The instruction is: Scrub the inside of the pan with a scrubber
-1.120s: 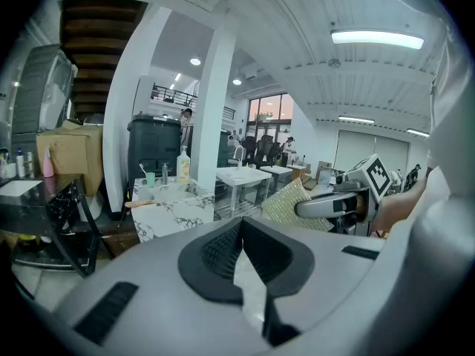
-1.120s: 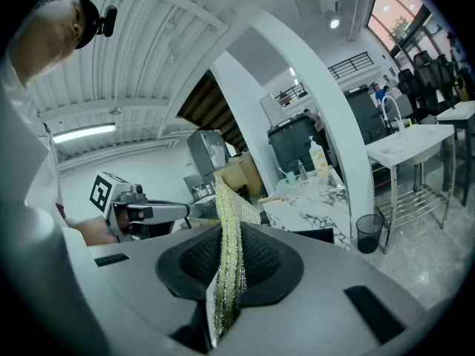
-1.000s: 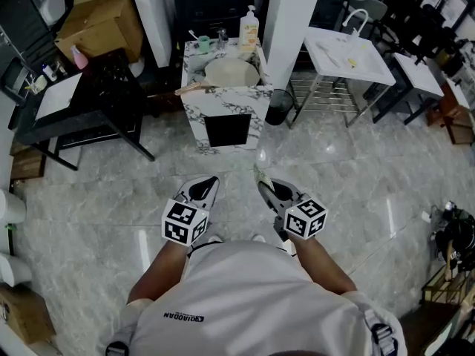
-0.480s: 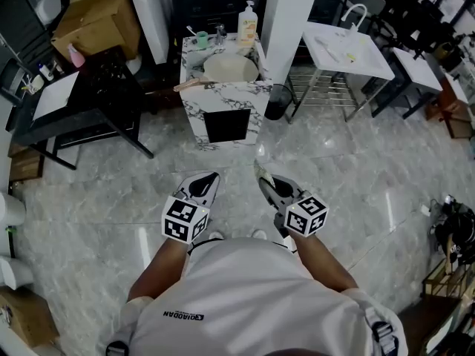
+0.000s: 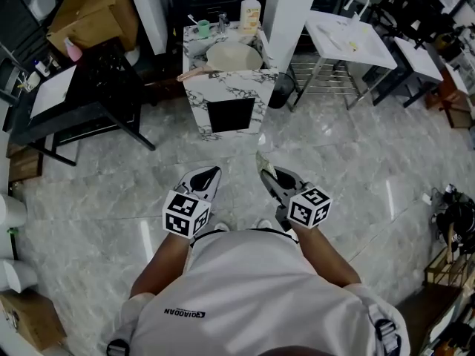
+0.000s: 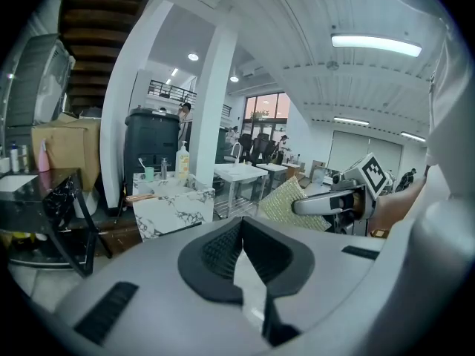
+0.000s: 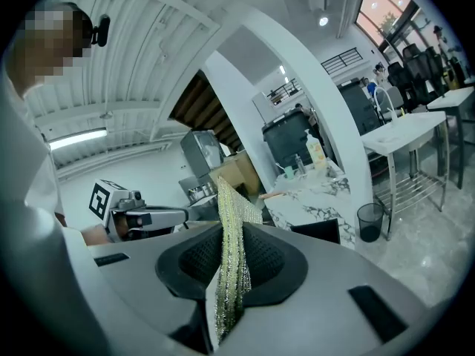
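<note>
The pan [image 5: 234,55] lies on a marble counter [image 5: 223,91] well ahead of me, its wooden handle [image 5: 191,73] pointing left. My right gripper [image 5: 266,173] is shut on a flat, glittery green scrubber [image 5: 260,160], which stands on edge between the pads [image 7: 231,252]. My left gripper [image 5: 206,175] is shut with nothing between its jaws [image 6: 241,228]. Both grippers are held side by side in front of my body, over the floor and far from the pan. In the left gripper view the right gripper [image 6: 335,202] and scrubber [image 6: 286,202] show at the right.
On the counter stand a soap bottle [image 5: 250,10], a green cup [image 5: 202,28] and a tap. A black bin [image 5: 280,87] and a white table [image 5: 349,39] are to its right. A black table [image 5: 82,99] and a cardboard box [image 5: 93,17] are on the left. White pillars flank the counter.
Both grippers and I have drifted a little forward toward the counter. The scrubber stays in the right gripper; the left gripper stays shut.
</note>
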The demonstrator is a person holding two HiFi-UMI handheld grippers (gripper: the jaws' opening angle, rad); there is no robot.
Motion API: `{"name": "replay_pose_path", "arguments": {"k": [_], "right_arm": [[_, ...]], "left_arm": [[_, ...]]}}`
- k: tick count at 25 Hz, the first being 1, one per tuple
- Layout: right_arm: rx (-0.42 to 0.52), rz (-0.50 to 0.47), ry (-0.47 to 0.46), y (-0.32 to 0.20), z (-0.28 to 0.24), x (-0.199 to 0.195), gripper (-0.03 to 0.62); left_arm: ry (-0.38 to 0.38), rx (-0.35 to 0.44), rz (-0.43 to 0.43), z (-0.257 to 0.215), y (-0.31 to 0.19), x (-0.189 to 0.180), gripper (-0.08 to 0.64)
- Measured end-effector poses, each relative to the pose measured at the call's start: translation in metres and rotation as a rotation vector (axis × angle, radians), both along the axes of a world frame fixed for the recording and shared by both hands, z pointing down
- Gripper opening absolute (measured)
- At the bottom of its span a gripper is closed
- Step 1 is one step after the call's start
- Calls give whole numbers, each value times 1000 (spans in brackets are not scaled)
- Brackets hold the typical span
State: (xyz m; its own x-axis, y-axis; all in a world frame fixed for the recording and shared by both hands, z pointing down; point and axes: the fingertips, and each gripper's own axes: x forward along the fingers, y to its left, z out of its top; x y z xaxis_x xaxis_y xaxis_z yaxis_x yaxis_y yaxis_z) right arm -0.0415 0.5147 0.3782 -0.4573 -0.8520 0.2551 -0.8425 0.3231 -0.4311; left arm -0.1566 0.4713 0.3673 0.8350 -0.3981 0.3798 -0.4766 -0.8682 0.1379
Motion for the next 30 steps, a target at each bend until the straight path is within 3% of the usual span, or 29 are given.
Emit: {"name": "replay_pose_path", "arguments": {"k": [7, 12, 16, 30], "right_arm": [[-7, 33, -27, -15, 5, -32, 75], [-24, 52, -21, -18, 11, -49, 75], [-45, 52, -22, -27, 15, -57, 75], [-80, 55, -10, -101, 41, -35, 75]], "left_arm": [[2, 1, 8, 4, -19, -35, 15], [-47, 42, 41, 13, -22, -51, 15], [-43, 14, 49, 21, -27, -60, 15], [-35, -40, 26, 43, -90, -43, 15]]}}
